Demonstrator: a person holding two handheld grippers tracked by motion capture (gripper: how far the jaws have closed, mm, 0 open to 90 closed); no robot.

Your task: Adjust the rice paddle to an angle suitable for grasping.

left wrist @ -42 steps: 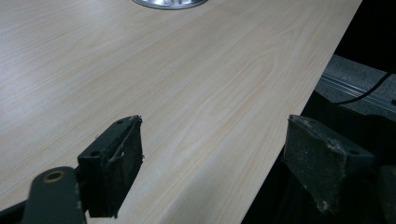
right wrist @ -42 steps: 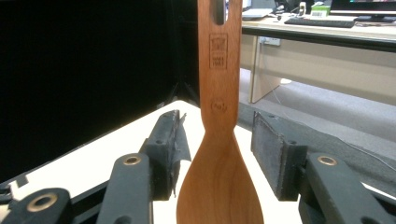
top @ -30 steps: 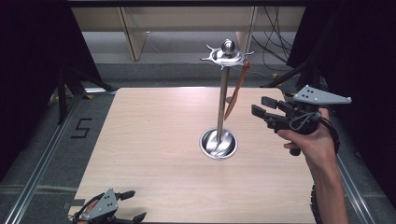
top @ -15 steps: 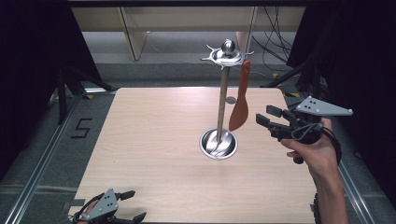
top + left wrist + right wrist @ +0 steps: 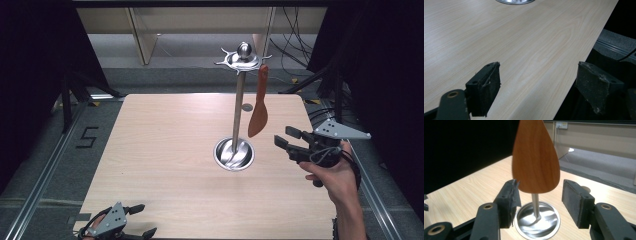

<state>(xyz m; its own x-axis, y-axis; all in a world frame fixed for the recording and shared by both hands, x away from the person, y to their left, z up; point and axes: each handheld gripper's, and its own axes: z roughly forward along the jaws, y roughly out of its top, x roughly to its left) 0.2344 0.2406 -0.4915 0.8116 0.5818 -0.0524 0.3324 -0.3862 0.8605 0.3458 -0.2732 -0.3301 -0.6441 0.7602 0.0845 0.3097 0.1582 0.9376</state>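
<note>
The wooden spatula (image 5: 258,106) hung from a hook at the top of the metal stand (image 5: 238,107), its blade down beside the pole and above the stand's round base (image 5: 233,154) on the table (image 5: 165,150). The right gripper (image 5: 281,138) sat just to the right of the blade, its jaws having just been opening, released, with nothing pressed between them; the blade seemed slightly beyond the pads. The left gripper (image 5: 142,220) rested at the table's near edge, jaws wide apart and empty.
</note>
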